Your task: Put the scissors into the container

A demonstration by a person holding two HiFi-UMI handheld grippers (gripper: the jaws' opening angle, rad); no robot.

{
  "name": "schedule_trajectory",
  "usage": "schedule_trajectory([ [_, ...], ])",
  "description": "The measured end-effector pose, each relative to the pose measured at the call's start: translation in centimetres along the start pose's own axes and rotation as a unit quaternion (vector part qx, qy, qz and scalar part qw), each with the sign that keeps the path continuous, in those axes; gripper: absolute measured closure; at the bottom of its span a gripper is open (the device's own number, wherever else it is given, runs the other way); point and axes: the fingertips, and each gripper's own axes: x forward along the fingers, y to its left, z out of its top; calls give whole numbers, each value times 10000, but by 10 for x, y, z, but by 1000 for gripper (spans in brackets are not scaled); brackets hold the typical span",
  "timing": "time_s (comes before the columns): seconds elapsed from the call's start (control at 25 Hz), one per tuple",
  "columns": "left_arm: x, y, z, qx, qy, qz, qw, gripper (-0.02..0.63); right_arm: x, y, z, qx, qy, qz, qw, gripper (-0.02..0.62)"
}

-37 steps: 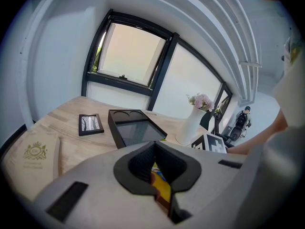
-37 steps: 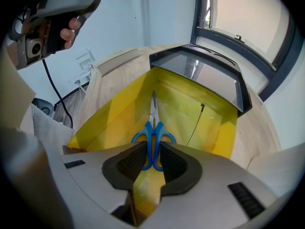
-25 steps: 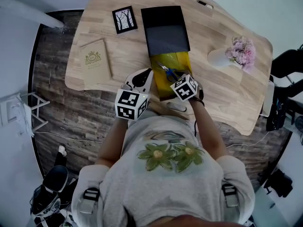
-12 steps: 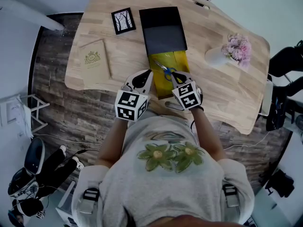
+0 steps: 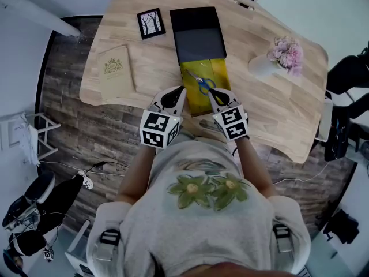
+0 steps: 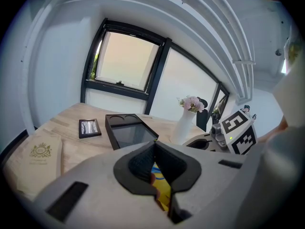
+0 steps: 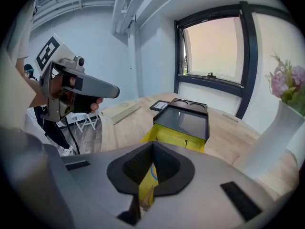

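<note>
Left gripper [image 6: 153,149]: fingers pressed together, with only a thin slit between the pads. I see nothing clamped in it, just yellow showing through from beyond. In the head view its tip sits at the near left edge of the yellow container [image 5: 218,71]. I can't tell whether it touches.

Right gripper [image 7: 152,149]: fingers closed the same way. The slit shows yellow and a bit of blue handle, and there's no object in the grip. Its tip is over the near right end of the container.

The scissors [image 5: 202,84] lie inside the container, blue handles toward the near end, clear of both grippers. A black lid [image 5: 199,32] sits against the container's far end.

On the table [image 5: 271,108], a picture frame [image 5: 151,23] and a booklet [image 5: 116,69] are to the left. A vase [image 5: 262,67] with pink flowers is to the right.
</note>
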Motion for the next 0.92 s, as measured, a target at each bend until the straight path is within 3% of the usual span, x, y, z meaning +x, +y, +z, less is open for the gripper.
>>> schedule_trajectory([
  [0.92, -7, -28, -6, 76, -12, -11, 10000, 598, -25, -1, -13, 108, -94, -235, 9996, 589],
])
